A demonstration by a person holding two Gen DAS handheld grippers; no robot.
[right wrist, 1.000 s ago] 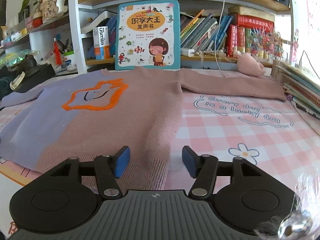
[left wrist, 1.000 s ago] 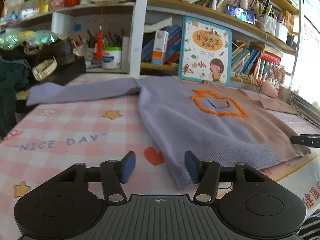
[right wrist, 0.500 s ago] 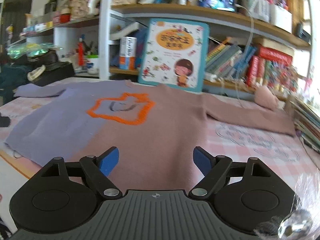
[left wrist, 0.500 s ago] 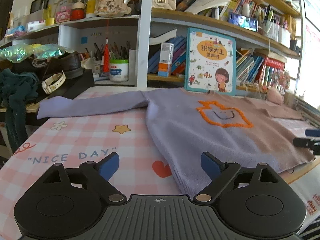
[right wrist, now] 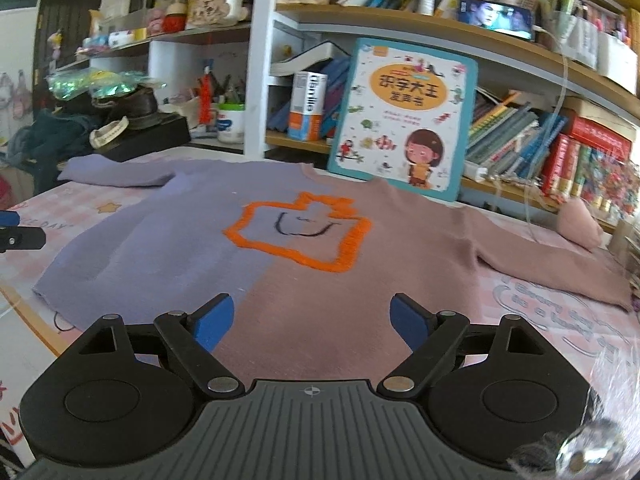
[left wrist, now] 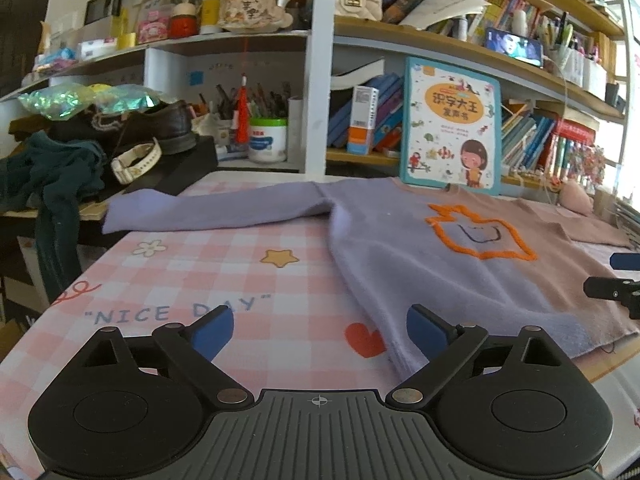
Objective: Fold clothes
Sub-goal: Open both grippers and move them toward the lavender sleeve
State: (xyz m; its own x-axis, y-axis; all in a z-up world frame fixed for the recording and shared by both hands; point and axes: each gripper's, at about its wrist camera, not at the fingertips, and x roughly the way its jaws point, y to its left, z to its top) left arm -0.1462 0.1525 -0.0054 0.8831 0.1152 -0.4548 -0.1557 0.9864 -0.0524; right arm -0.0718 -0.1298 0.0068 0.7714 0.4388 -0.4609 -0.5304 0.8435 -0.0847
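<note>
A sweater [left wrist: 400,248], lilac on its left half and dusty pink on its right, lies flat and face up on the pink checked tablecloth, sleeves spread out. An orange outlined patch [right wrist: 300,232] marks its chest. My left gripper [left wrist: 320,330] is open and empty above the tablecloth at the sweater's lower left hem corner. My right gripper [right wrist: 310,318] is open and empty above the lower hem, over the pink half. Each gripper's fingers show at the edge of the other's view.
A children's book [left wrist: 450,132] stands against the shelf behind the sweater's collar. Shelves with books and a jar [left wrist: 267,140] run along the back. A pile of dark clothes and a shoe [left wrist: 160,124] sits at the back left. A pink plush [right wrist: 580,224] lies at the right.
Both grippers have opened wide and pulled back and up from the sweater's hem. The sweater lies as before.
</note>
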